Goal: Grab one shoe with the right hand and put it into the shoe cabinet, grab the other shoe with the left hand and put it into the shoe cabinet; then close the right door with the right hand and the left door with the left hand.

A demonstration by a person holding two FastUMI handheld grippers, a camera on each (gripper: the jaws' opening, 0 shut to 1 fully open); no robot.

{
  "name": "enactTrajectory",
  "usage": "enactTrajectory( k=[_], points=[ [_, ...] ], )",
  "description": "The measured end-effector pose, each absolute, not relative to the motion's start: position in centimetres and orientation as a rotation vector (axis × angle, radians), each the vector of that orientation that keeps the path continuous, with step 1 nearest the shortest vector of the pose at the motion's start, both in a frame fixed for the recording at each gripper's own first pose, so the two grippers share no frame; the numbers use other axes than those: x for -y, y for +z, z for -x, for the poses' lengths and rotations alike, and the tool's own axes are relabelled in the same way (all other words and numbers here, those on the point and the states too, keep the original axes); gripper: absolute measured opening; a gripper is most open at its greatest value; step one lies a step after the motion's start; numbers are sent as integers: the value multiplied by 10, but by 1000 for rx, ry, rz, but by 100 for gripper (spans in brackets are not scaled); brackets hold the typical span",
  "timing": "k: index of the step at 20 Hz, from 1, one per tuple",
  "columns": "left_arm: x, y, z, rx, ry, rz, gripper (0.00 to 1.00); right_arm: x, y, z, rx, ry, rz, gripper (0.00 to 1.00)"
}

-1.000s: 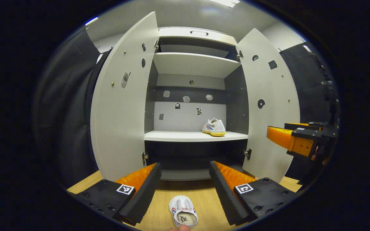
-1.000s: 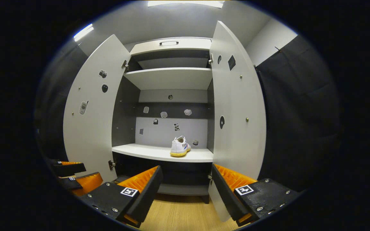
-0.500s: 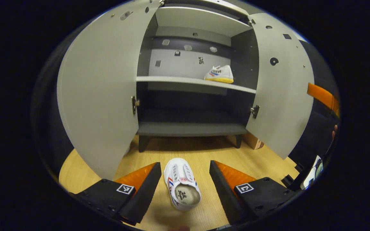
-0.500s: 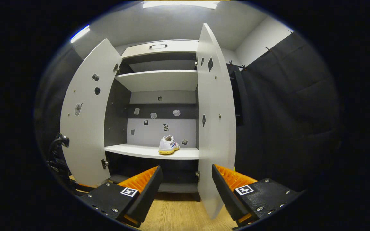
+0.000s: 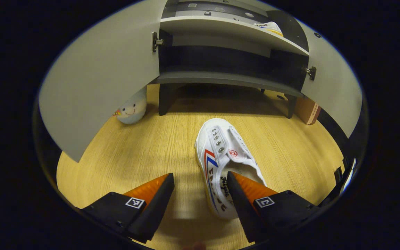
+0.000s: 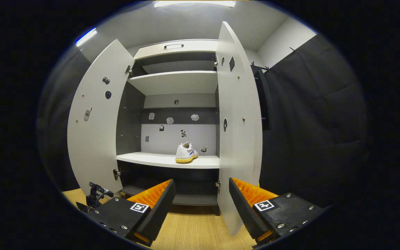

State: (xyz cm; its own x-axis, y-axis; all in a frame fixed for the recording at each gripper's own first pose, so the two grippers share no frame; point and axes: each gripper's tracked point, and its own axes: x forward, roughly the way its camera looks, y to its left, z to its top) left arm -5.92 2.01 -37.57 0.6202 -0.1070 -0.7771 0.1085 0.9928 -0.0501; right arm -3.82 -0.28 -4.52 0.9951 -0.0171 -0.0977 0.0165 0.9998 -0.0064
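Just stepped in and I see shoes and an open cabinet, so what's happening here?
A person with a gripper in each hand is putting shoes away. One shoe already sits on the cabinet's shelf. The left gripper is open and low over the other shoe on the floor, one finger over its heel, not yet gripping. The right gripper is open and empty, facing the cabinet. Both doors, left door and right door, are open.
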Motion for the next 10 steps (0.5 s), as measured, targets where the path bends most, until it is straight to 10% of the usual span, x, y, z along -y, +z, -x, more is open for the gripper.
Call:
enactTrajectory(
  k=[10],
  points=[
    [-17, -401, 7, -811, -113, 32, 98, 3, -50, 37, -129, -36, 29, 94]
  ],
)
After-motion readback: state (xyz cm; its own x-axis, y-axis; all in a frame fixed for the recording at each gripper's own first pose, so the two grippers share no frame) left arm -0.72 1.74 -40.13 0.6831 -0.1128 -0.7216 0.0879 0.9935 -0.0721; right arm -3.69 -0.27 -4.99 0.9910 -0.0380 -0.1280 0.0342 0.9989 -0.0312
